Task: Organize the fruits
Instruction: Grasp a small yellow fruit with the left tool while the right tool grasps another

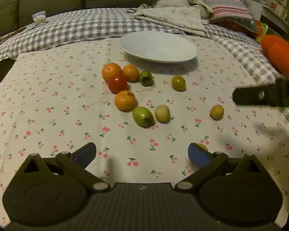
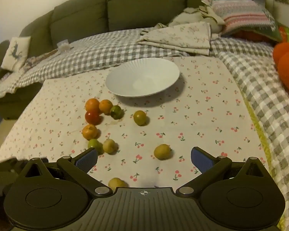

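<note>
An empty white plate point(image 1: 157, 47) point(image 2: 142, 79) sits at the far side of a cherry-print cloth point(image 1: 48, 105). In front of it lie several small fruits: three orange ones point(image 1: 111, 71), a red one point(image 1: 117, 83) point(image 2: 92, 117), green ones point(image 1: 142, 115) point(image 2: 116, 112), an olive one point(image 1: 178, 82) point(image 2: 140, 117) and yellowish ones point(image 1: 217, 111) point(image 2: 162, 151). My left gripper point(image 1: 142, 154) is open and empty above the near cloth; a yellow fruit point(image 1: 202, 146) peeks behind its right finger. My right gripper point(image 2: 144, 159) is open and empty, and shows at the right edge of the left wrist view point(image 1: 263, 96). Another yellowish fruit point(image 2: 116, 183) lies just under it.
A grey checked blanket point(image 2: 98, 55) lies beyond the cloth, with folded linens point(image 2: 179, 36) and a striped pillow point(image 2: 240, 13) at the back right. An orange plush point(image 1: 281, 53) lies at the right. A green sofa point(image 2: 125, 9) stands behind.
</note>
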Demonstrator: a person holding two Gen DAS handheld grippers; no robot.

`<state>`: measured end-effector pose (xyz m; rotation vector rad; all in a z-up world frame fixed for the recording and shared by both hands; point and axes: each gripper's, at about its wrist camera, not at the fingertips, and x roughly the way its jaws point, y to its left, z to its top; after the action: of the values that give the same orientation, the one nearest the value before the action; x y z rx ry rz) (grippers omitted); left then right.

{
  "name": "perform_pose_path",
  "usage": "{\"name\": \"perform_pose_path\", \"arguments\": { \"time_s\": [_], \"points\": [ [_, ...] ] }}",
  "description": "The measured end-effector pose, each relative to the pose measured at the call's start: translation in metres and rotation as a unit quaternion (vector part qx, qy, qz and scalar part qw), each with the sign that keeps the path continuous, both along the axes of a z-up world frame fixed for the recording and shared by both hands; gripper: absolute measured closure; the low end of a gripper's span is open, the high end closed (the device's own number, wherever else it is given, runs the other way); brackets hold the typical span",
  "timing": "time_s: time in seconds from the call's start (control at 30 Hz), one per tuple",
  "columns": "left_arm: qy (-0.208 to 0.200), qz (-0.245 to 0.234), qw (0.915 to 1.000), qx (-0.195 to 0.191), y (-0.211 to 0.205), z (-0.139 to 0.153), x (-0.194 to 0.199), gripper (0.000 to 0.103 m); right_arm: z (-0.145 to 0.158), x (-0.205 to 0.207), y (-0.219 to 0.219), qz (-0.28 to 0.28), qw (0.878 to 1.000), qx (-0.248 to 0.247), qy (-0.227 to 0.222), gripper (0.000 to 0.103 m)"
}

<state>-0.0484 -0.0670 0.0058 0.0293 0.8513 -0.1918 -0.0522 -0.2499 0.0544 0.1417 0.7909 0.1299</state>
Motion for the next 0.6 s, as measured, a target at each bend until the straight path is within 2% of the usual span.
{"name": "perform_pose_path", "arguments": {
  "time_s": [0.1, 0.17, 0.3, 0.5, 0.53, 0.6],
  "points": [
    [0.004, -0.016, 0.9999, -0.006, -0.007, -0.007, 0.0, 0.005, -0.005, 0.007, -0.013, -0.028, 1.0, 0.009, 0.011, 0.0],
    [0.004, -0.029, 0.9995, -0.012, -0.013, -0.012, -0.001, 0.011, -0.012, 0.011, -0.021, -0.042, 0.999, 0.006, 0.019, 0.0],
    [-0.002, -0.064, 0.9978, -0.017, -0.029, -0.021, -0.003, 0.016, -0.017, 0.018, -0.027, -0.045, 0.999, 0.003, 0.027, 0.002],
    [-0.019, -0.102, 0.9941, -0.031, -0.047, -0.026, -0.002, 0.036, -0.037, 0.035, -0.016, -0.031, 0.997, -0.021, 0.061, 0.017],
    [-0.019, -0.108, 0.9934, -0.033, -0.049, -0.027, -0.002, 0.042, -0.04, 0.039, -0.017, -0.031, 0.998, -0.019, 0.06, 0.02],
    [-0.024, -0.118, 0.9922, -0.031, -0.053, -0.029, -0.002, 0.049, -0.046, 0.044, -0.018, -0.033, 0.998, -0.012, 0.056, 0.025]
  ]
}}
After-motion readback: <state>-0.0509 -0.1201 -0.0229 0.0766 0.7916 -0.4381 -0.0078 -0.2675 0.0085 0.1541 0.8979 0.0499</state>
